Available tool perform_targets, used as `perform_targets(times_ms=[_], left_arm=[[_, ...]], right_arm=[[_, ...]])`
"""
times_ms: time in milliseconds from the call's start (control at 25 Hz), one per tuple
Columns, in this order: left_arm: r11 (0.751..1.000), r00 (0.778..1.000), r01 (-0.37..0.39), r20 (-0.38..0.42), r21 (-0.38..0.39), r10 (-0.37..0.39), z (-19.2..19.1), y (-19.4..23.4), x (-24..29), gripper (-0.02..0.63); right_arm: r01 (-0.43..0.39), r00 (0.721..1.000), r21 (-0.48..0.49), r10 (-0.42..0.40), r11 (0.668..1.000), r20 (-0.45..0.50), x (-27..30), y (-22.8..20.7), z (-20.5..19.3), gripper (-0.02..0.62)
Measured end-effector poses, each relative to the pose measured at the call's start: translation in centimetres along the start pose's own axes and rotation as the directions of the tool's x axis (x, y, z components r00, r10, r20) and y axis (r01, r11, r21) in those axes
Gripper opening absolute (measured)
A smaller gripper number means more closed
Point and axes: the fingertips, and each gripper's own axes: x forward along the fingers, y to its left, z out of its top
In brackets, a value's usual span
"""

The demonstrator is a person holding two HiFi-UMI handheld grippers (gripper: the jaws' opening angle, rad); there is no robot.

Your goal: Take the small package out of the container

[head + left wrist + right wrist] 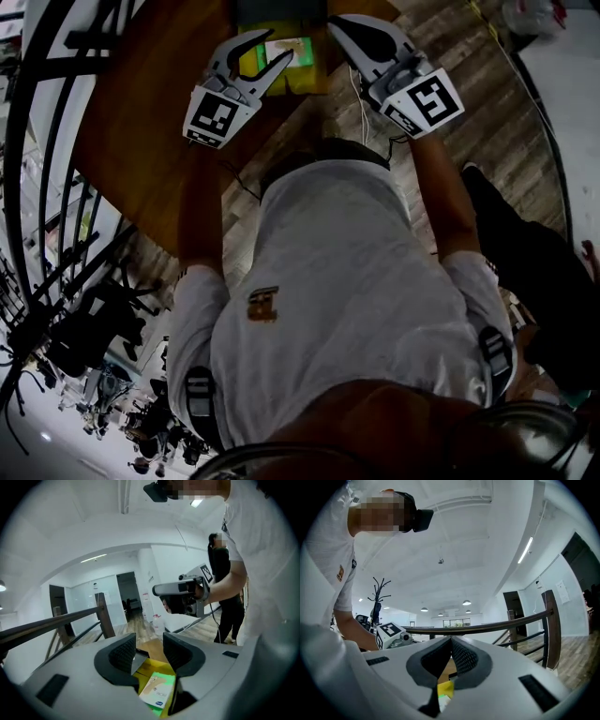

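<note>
Left gripper (272, 52): jaws spread, a clear gap between the pads and nothing pinched. In the left gripper view (150, 651) only the wooden table (152, 646) and a dark flap edge show through the gap.

Small package (157, 691): flat white-and-green box, lying below the left gripper's jaws and nearer its body than the pads, not touched by either pad. It lies on the yellow container (149, 671). Whether it sits down inside the container or flat on top, I can't tell from these angles.

Head view: the package (289, 52) is just beside the left gripper's jaw tips, on the side toward the right gripper, with the yellow container (305, 80) under it. The container is on the table (141, 122), between the two grippers.

Right gripper (337, 28): jaws pressed together, nothing between them. In the right gripper view (451, 656) the pads meet in a line, and a bit of the yellow container (446, 688) shows below them. It is beside the container, on the far side from the left gripper, and does not touch the package.

Each gripper shows in the other's view: the right gripper (180, 590) is up and beyond the left gripper's jaws, the left gripper (391, 634) off to the side of the right gripper's jaws. A dark handrail (487, 627) runs beyond the right gripper.
</note>
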Motion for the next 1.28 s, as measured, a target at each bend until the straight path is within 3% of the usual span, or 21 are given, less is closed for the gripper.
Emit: perform_targets(times_ms=[240,400,760,1280], left_arm=[[0.996,0.987,0.079,-0.142,0.039,-0.072,-2.4,-0.3,2.6,0.227],[0.987,0.962,0.153,-0.238,0.053,-0.136,-4.4,-1.3,3.5,0.277],[0.938,0.850,0.332,-0.462,0.097,-0.253,-10.1,-2.4,5.2,0.359],[0.883,0.705,0.469,-0.612,0.024,-0.358,-15.9,-3.1,7.1,0.390]], right_arm=[[-0.026,1.000,0.020,0.026,0.999,-0.008,0.2,-2.4,-0.4,0.032],[-0.026,1.000,0.029,0.026,0.999,-0.010,-0.1,-2.9,-0.6,0.032],[0.015,1.000,0.040,-0.014,0.999,-0.028,0.2,-3.8,-1.3,0.032],[0.089,0.995,0.038,-0.087,0.995,-0.049,-0.5,-4.9,-2.1,0.032]])
